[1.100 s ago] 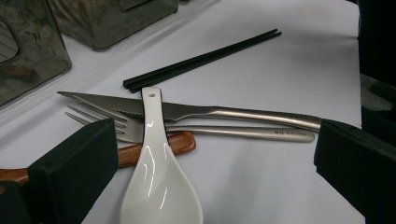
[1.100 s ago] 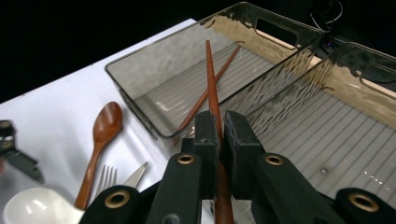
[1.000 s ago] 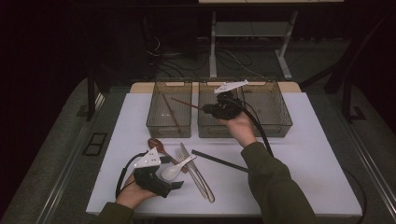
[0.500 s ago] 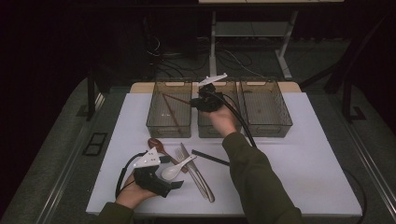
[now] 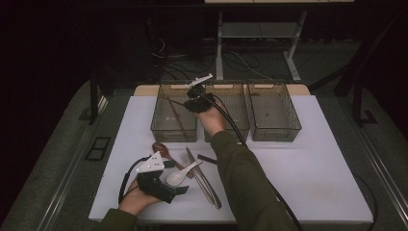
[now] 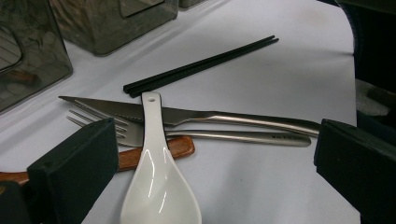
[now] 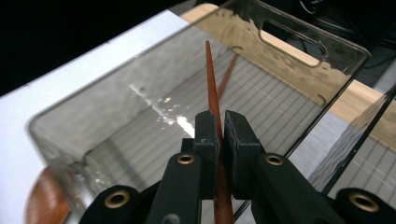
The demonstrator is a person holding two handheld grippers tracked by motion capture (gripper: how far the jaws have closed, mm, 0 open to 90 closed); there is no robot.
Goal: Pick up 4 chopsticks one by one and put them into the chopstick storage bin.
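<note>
My right gripper (image 7: 221,122) is shut on a reddish-brown chopstick (image 7: 211,74), which points down into the left clear bin (image 7: 93,126). A second brown chopstick (image 7: 227,74) lies inside that bin. In the high view the right gripper (image 5: 196,98) hangs over the left bin's (image 5: 159,127) right edge. My left gripper (image 6: 215,135) rests open on the table, its jaws to either side of a white ceramic spoon (image 6: 159,177). The high view shows the left gripper (image 5: 161,183) near the table's front, just left of the white spoon (image 5: 180,175).
A knife (image 6: 187,115), a fork (image 6: 233,136) and a wooden spoon (image 6: 180,145) lie crossed under the white spoon. A pair of black chopsticks (image 6: 201,67) lies beyond them. The middle bin (image 5: 240,130) and right bin (image 5: 274,132) stand at the back.
My right gripper has carried the brown chopstick leftward from the middle bin to over the left bin. The left gripper has stayed in place.
</note>
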